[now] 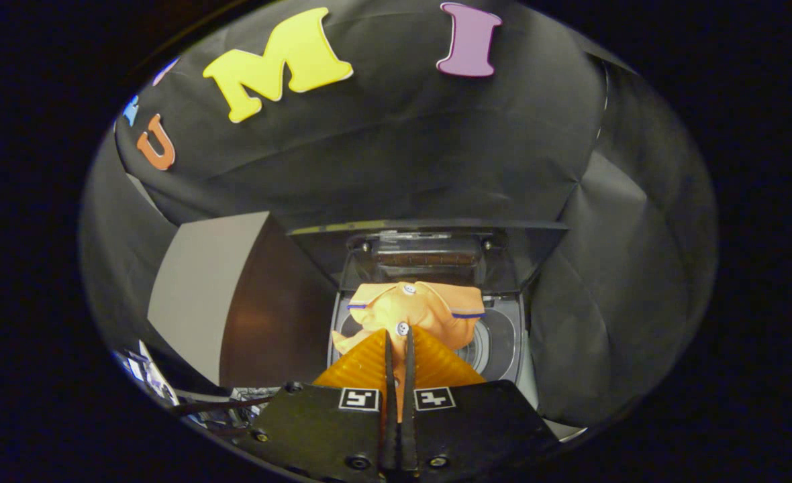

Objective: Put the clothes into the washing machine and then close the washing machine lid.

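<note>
Gripper (398, 339) pinches small orange collared shirt (417, 310) over the grey top-loading washing machine (503, 342) drum; black lid (429, 231) up — drop, lid-closing remain.

Your camera rides on the gripper (399, 339), looking forward along its nearly closed fingers and angled down into the open washing machine (503, 335). You're close: the orange shirt (413, 308) sits right at the fingertips, raised lid (429, 258) just beyond.
</note>
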Demonstrator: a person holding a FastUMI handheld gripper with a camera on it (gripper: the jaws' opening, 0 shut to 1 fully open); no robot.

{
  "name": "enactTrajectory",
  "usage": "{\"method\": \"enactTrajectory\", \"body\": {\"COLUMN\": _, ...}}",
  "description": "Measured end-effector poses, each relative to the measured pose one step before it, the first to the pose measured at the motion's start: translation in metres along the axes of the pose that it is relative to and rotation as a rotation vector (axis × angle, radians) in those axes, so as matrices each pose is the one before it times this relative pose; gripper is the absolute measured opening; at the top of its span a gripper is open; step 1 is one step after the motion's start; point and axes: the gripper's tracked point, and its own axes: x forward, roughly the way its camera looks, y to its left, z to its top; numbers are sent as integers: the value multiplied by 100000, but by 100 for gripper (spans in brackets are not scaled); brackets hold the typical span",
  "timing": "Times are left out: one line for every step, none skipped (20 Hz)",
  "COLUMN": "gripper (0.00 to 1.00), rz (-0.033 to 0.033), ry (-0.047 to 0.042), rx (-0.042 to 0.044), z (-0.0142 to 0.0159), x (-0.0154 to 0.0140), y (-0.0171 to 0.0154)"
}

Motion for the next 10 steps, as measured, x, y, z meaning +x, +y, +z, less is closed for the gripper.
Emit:
{"method": "enactTrajectory", "body": {"gripper": 6, "rz": -462, "ry": 1431, "rx": 192, "z": -373, "x": 980, "y": -187}}
{"method": "enactTrajectory", "body": {"gripper": 6, "rz": -353, "ry": 1457, "rx": 95, "z": -469, "x": 973, "y": -139}}
{"method": "enactTrajectory", "body": {"gripper": 6, "rz": -556, "ry": 1232, "rx": 186, "z": -371, "x": 955, "y": -120}}
{"method": "enactTrajectory", "body": {"gripper": 6, "rz": -432, "ry": 1311, "rx": -202, "z": -467, "x": 992, "y": -137}}
{"method": "enactTrajectory", "body": {"gripper": 6, "rz": -586, "ry": 1148, "rx": 116, "z": -246, "x": 1245, "y": -43}}
{"method": "enactTrajectory", "body": {"gripper": 6, "rz": -610, "ry": 1210, "rx": 186, "z": -467, "x": 1297, "y": -128}}
{"method": "enactTrajectory", "body": {"gripper": 6, "rz": -971, "ry": 1131, "rx": 265, "z": -300, "x": 957, "y": -164}}
{"method": "enactTrajectory", "body": {"gripper": 6, "rz": -460, "ry": 1150, "rx": 76, "z": -314, "x": 1146, "y": -61}}
{"method": "enactTrajectory", "body": {"gripper": 6, "rz": -610, "ry": 961, "rx": 34, "z": -168, "x": 945, "y": -35}}
{"method": "enactTrajectory", "body": {"gripper": 7, "rz": -825, "ry": 395, "rx": -626, "z": -126, "x": 980, "y": -98}}
